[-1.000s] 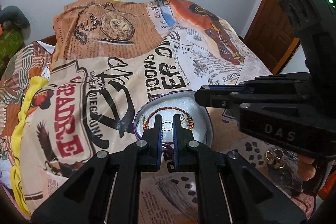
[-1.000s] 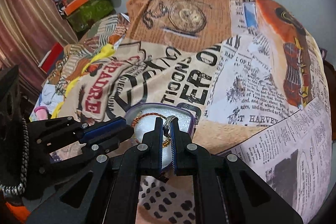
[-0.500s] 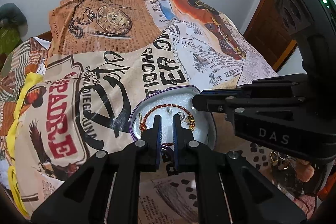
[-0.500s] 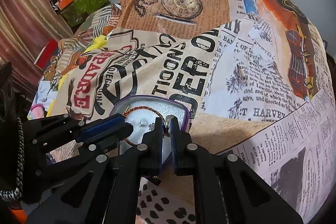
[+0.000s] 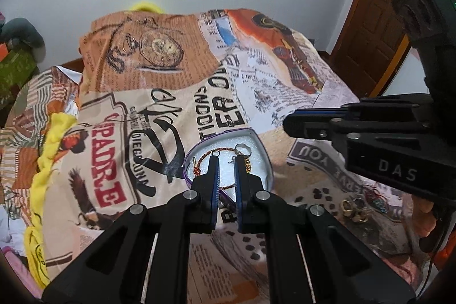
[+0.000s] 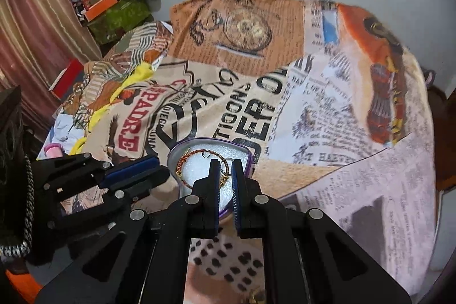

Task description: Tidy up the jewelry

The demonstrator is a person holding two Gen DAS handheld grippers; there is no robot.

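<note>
On the bedspread (image 5: 119, 110), a heart-shaped box (image 5: 263, 153) with a bracelet (image 6: 188, 158) and ring (image 5: 242, 148) is flanked by the parted, empty left gripper (image 5: 226, 161) and right gripper (image 6: 225, 164).

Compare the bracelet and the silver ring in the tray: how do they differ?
The bracelet is a braided red-and-gold cord, while the ring is a plain silver band. The bracelet's loop spans much of the tray; the ring is far smaller. The bracelet curves along the tray's left and far side, and the ring sits toward the right. Both rest on the white padding inside the tray, free of either hand-held gripper.
</note>
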